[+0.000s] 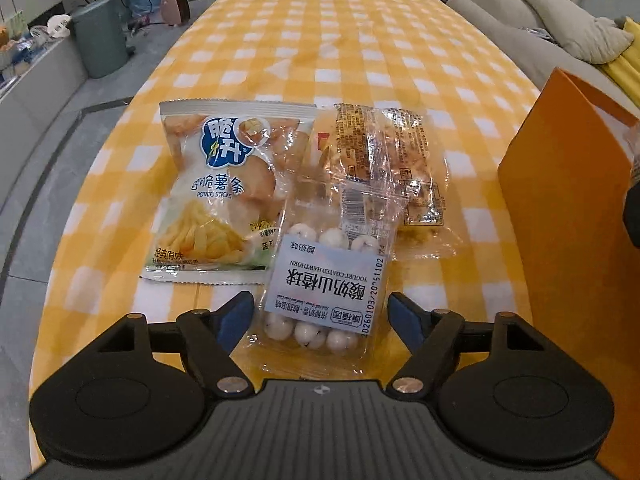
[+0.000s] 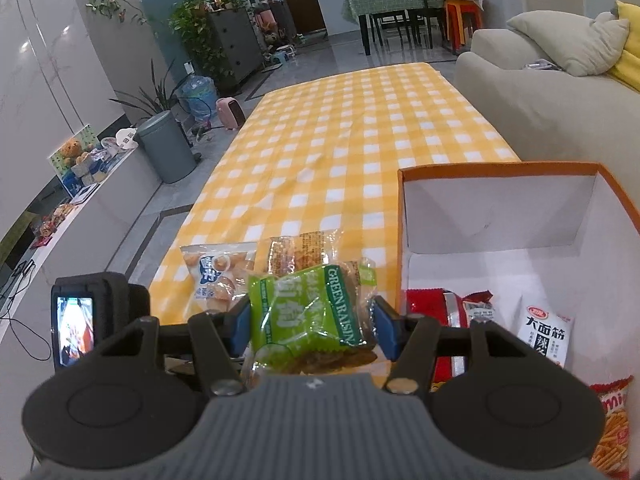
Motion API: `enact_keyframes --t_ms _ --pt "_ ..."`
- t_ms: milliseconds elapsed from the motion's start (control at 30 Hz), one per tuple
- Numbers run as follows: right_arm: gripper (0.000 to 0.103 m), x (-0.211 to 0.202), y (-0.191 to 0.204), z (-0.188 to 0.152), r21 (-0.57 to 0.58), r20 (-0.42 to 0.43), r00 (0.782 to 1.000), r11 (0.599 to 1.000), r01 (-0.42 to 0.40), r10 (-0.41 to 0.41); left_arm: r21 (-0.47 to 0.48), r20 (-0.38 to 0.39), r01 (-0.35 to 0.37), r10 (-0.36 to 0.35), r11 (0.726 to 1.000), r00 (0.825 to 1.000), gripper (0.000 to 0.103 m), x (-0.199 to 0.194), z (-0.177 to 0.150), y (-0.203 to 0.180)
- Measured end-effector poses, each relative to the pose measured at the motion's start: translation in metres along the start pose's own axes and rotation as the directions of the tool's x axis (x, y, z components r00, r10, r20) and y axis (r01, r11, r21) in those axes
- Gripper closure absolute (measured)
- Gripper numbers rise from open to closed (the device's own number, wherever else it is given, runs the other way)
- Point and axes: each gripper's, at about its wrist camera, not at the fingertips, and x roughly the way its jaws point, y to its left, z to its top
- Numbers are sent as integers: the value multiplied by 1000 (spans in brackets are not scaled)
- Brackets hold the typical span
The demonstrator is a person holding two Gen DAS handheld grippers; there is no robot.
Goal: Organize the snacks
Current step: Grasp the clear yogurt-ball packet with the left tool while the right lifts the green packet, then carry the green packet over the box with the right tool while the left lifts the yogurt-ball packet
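A clear pack of white yogurt-coated hawthorn balls (image 1: 324,280) lies on the yellow checked table (image 1: 320,40). My left gripper (image 1: 320,318) stands open around its near end, with both blue pads a little clear of the wrapper. Behind it lie a potato sticks bag (image 1: 216,196) and a clear pastry pack (image 1: 384,160). In the right wrist view my right gripper (image 2: 313,324) is shut on a green raisin pack (image 2: 308,316), held above the table just left of the open orange box (image 2: 404,216). Inside the box lie a red pack (image 2: 448,312), a white pack (image 2: 546,332) and an orange stick-snack bag (image 2: 612,424).
The orange box's wall (image 1: 560,220) rises right of the left gripper. A grey sofa (image 2: 540,92) with cushions runs along the table's right side. Left of the table are bare floor, a grey bin (image 2: 168,148) and a low shelf. The left gripper's camera back (image 2: 76,328) shows beside the right one.
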Motion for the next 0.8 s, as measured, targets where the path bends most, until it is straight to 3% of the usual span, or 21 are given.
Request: enact_keyframes --t_ms 33,167,267,467,800 --pt "44 0 0 0 -4 3 1000 1000 -2 3 0 12 -14 14 1000 1000 30 -1 -1 -1" --pt "44 -2 1 0 -15 6 1000 1000 7 -7 3 20 2 -2 1000 1000 33 -5 -3 -1" --pt "44 -6 1 2 -8 15 1000 1000 8 -7 -52 24 61 -60 997 998 34 -9 -1 9" --pt "44 -23 -4 8 24 45 999 1000 -4 3 -74 83 95 -89 993 993 34 -35 -2 12" --pt "44 -86 -24 22 71 177 983 997 25 -38 -109 171 172 -152 979 973 34 -86 -2 12"
